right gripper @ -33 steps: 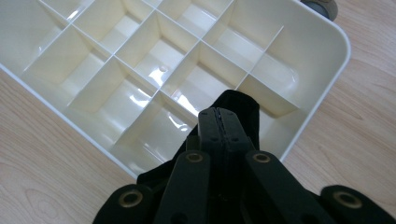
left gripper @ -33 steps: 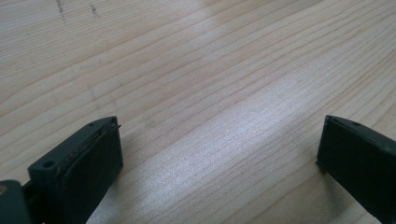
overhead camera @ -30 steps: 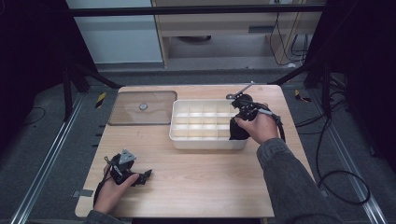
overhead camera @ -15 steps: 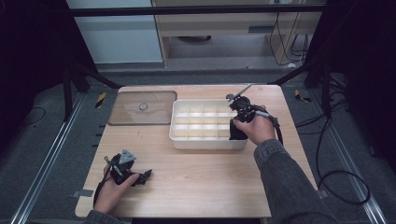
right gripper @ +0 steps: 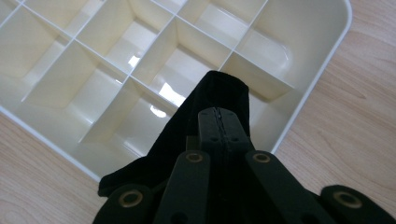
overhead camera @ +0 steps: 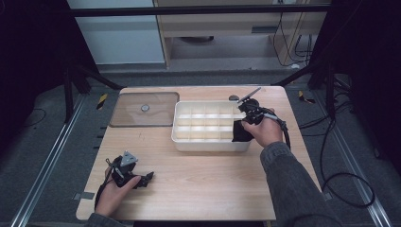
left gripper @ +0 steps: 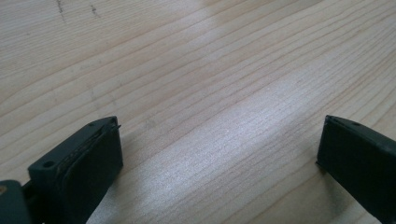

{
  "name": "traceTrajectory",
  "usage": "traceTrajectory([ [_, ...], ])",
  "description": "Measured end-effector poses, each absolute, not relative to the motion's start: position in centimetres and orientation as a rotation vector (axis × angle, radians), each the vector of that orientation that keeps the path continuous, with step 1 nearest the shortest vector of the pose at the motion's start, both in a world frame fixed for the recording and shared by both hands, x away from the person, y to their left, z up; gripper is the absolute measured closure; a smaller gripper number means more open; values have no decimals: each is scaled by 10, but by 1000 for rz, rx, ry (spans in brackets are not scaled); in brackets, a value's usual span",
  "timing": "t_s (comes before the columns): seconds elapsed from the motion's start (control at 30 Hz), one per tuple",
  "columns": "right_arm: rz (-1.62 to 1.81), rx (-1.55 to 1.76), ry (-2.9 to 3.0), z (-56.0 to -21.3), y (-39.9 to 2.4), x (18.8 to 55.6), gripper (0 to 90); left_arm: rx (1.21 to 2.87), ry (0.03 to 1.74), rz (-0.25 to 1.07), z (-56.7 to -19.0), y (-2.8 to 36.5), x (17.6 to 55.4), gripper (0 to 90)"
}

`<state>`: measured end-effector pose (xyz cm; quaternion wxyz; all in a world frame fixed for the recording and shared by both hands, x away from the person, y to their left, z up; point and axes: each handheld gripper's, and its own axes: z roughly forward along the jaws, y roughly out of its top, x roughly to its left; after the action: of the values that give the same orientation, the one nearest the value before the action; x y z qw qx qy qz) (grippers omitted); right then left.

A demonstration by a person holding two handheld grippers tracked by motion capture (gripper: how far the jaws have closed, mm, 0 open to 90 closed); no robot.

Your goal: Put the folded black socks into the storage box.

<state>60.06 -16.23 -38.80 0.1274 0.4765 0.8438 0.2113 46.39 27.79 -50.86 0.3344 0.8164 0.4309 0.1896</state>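
Observation:
A white tray (overhead camera: 208, 147) split into several empty compartments stands on the wooden table, right of centre. My right gripper (overhead camera: 247, 124) hovers over the tray's near right corner, shut on a black cloth (overhead camera: 241, 133) that hangs down against that corner. In the right gripper view the jaws meet (right gripper: 218, 112) with the black cloth (right gripper: 219, 86) draped over their tips, above the tray (right gripper: 327, 60). My left gripper (overhead camera: 145, 178) rests near the table's front left, held in a hand. In the left gripper view it (left gripper: 219, 135) stands open over bare wood.
A tinted clear lid (overhead camera: 144, 109) with a small knob lies flat to the left of the tray. A small dark object (overhead camera: 233, 98) sits just behind the tray. A cable trails from the right gripper off the table's right side.

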Motion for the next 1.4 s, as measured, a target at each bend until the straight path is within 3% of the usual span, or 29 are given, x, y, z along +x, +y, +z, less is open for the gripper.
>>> traceTrajectory([
  [1.4,530,1397,2503,-419,-161,593,900,2124,1129,493,-509,276,464,0],
])
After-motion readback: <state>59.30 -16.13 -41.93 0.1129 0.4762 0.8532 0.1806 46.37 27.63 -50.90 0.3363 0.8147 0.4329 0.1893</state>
